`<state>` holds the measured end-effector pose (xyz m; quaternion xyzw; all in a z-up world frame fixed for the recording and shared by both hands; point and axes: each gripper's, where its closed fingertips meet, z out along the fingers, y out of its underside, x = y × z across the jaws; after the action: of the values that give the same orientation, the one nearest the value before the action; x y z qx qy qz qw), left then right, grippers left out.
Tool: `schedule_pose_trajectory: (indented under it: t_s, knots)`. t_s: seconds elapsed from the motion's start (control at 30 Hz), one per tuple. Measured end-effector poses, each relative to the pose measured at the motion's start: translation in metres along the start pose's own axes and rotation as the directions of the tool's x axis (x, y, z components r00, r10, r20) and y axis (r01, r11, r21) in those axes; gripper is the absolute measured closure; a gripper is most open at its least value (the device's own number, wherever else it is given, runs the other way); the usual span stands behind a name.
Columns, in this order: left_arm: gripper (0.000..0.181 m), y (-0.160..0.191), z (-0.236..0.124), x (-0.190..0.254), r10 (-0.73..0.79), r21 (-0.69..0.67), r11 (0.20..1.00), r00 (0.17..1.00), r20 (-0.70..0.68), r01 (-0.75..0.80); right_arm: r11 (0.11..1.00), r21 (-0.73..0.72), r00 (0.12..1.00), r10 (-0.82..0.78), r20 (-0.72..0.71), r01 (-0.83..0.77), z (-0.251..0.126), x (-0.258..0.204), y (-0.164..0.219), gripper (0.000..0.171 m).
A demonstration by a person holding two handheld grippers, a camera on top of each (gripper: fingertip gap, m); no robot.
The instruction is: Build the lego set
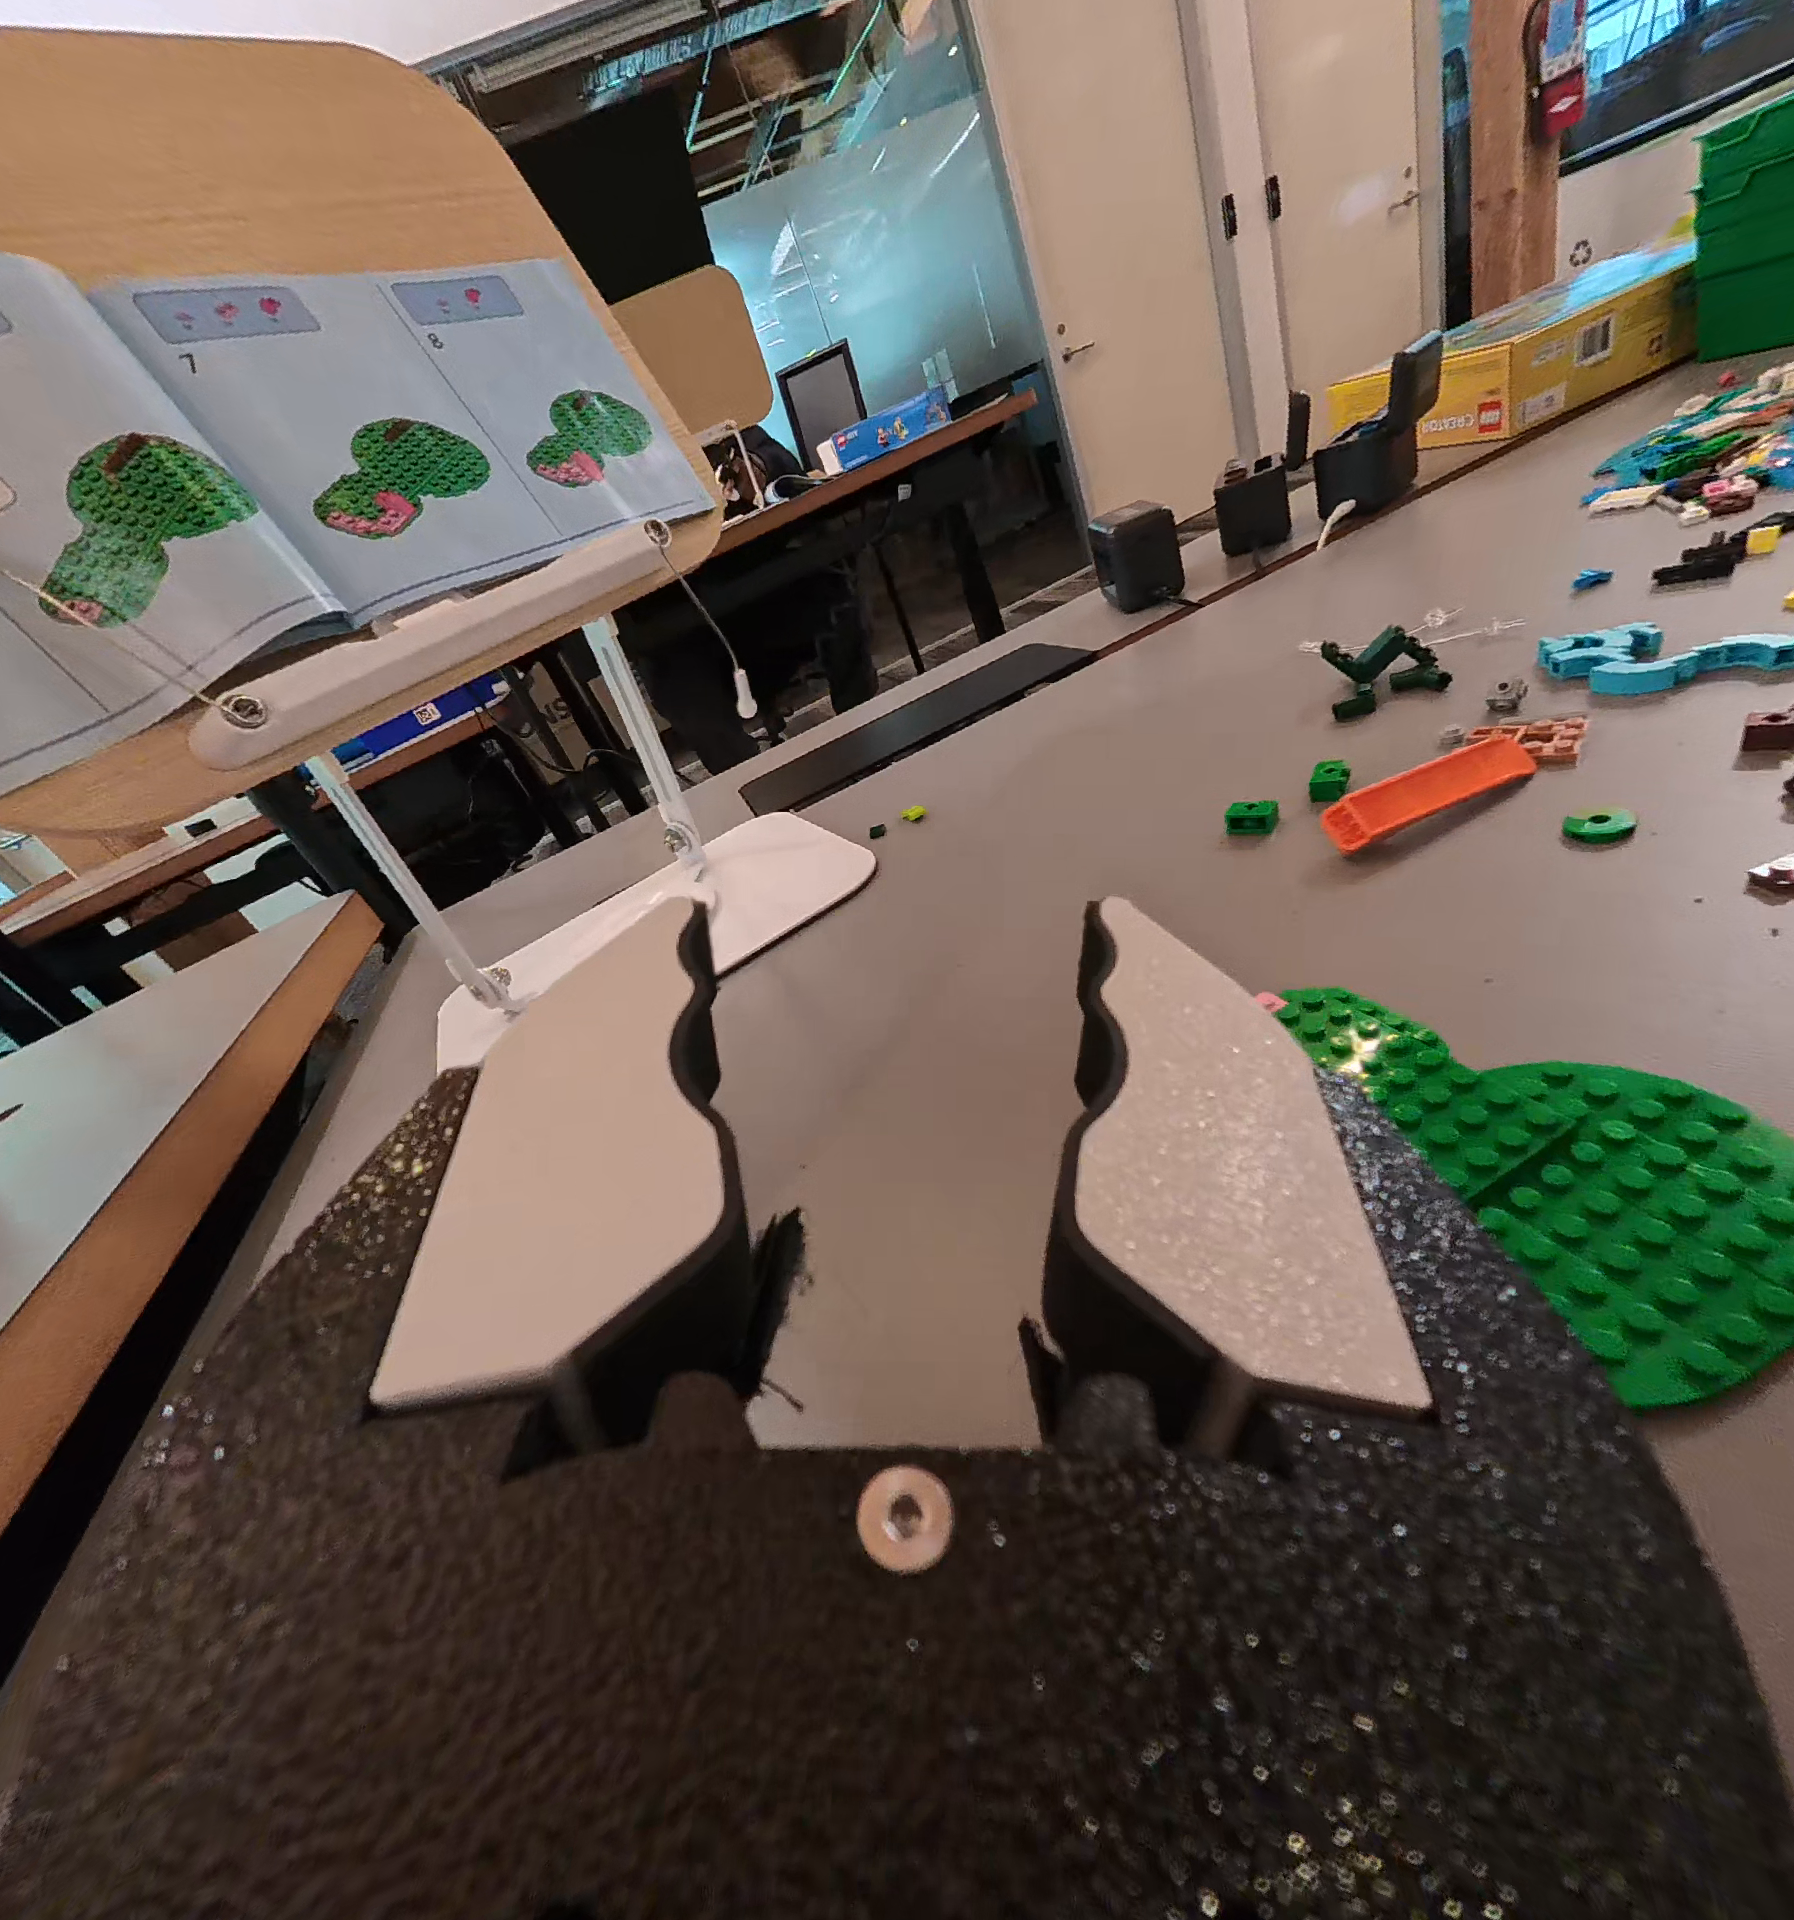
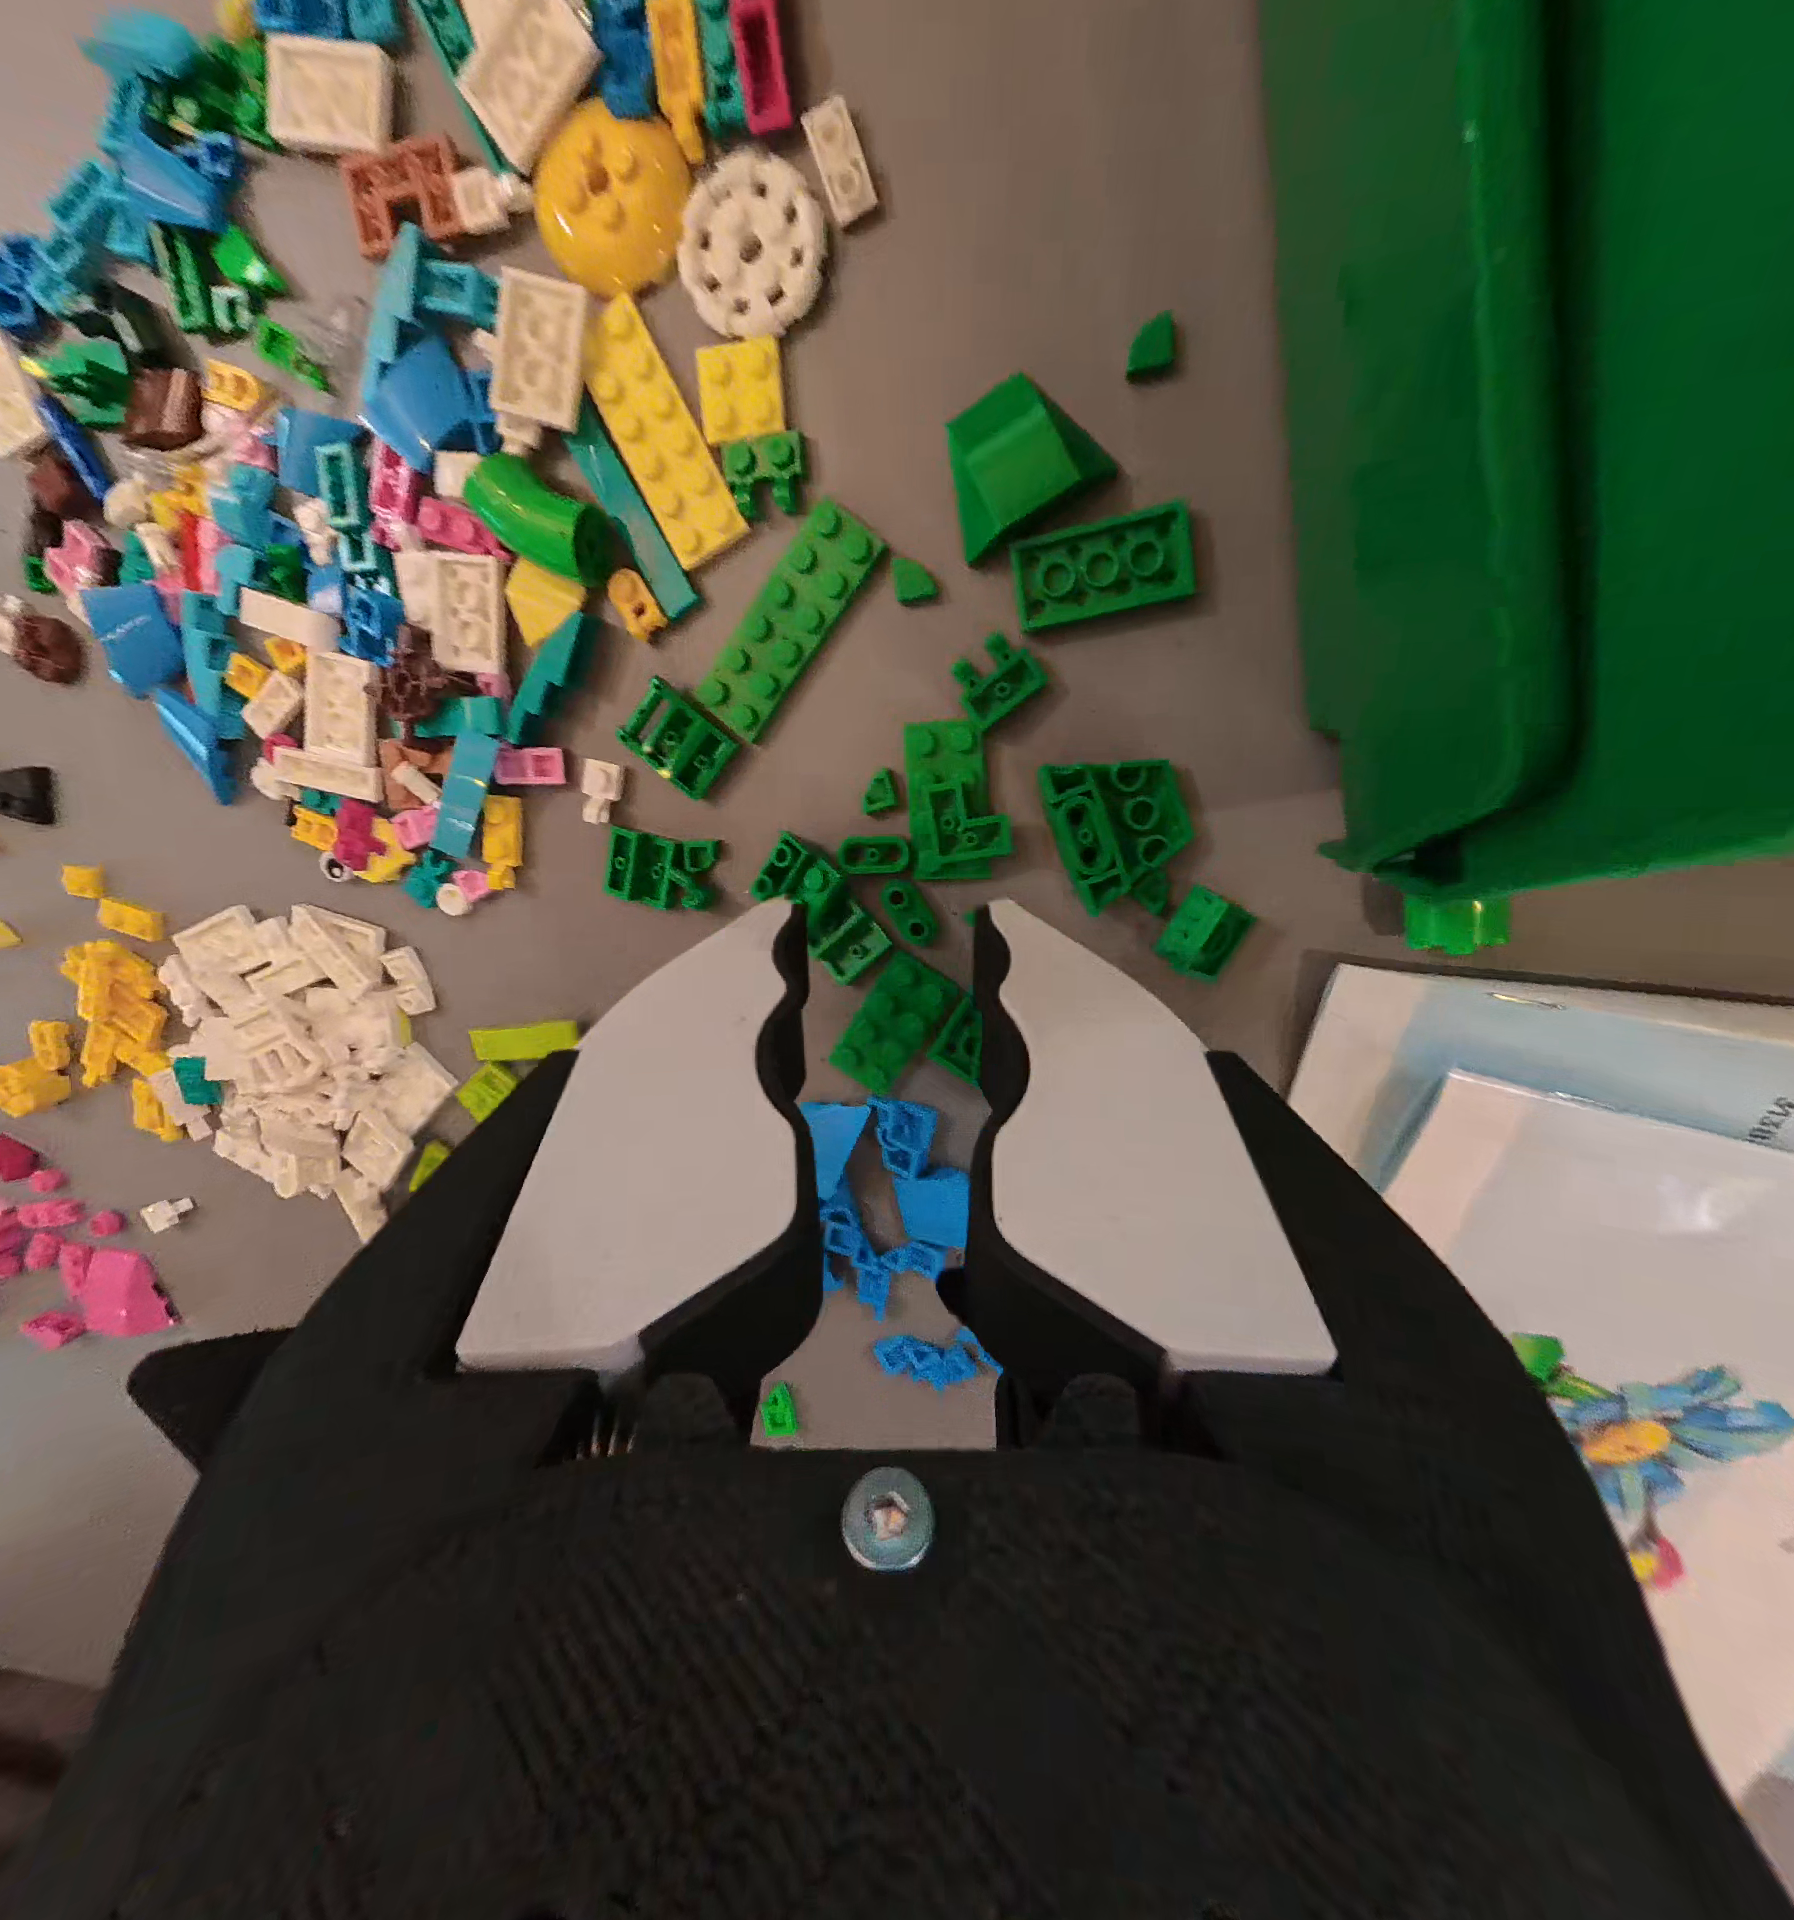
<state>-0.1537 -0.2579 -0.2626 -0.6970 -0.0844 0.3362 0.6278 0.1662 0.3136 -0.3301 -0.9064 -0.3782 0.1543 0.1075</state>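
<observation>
My left gripper [image 1: 898, 914] is open and empty, low over the grey table. A green studded baseplate [image 1: 1641, 1195] lies just right of it, partly behind the right finger. An open instruction booklet [image 1: 280, 447] rests on a wooden stand at upper left. My right gripper [image 2: 888, 914] is open and empty, looking down on sorted bricks. Its tips hover over a group of small green pieces [image 2: 851, 935]. Small blue pieces [image 2: 893, 1195] show between the fingers.
A mixed brick pile [image 2: 405, 468] lies upper left, with white [image 2: 301, 1049], yellow [image 2: 103, 1008] and pink [image 2: 51, 1257] groups at left. A green bin [image 2: 1599, 416] stands at right above booklets [image 2: 1620, 1247]. An orange brick separator [image 1: 1433, 795], light blue and brown pieces lie far right.
</observation>
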Motion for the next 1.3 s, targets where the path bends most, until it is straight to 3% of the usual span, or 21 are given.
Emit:
schedule_pose_trajectory:
  t_s: [0.2,0.43,0.6,0.73,0.9,1.3]
  knots:
    - [0.115,0.001,0.000,-0.005,-0.043,-0.002,0.999,0.999,0.004,0.043,0.985,-0.175,0.998,-0.015,-0.058,0.005,0.002,0.020,0.027,0.143]
    - [0.117,0.002,0.001,-0.001,-0.011,-0.010,1.000,1.000,-0.001,0.011,0.990,-0.139,0.999,-0.011,-0.043,0.005,-0.003,0.026,0.028,0.141]
    - [0.119,0.002,0.001,0.000,-0.004,-0.011,1.000,1.000,-0.004,0.004,0.989,-0.149,0.983,0.045,0.179,-0.018,-0.002,-0.005,0.034,0.142]
    - [0.119,0.002,0.001,0.000,0.001,-0.012,1.000,1.000,-0.007,-0.001,0.971,-0.237,0.995,-0.004,0.103,0.028,0.003,0.001,0.053,0.144]
    - [0.120,0.002,0.001,0.002,0.013,-0.014,1.000,1.000,-0.010,-0.013,0.976,-0.215,1.000,-0.027,-0.009,0.025,0.006,0.017,0.049,0.149]
    - [0.125,-0.001,-0.001,0.001,0.007,0.006,1.000,1.000,-0.004,-0.007,0.982,-0.186,0.997,-0.054,-0.059,0.042,0.012,0.021,0.039,0.156]
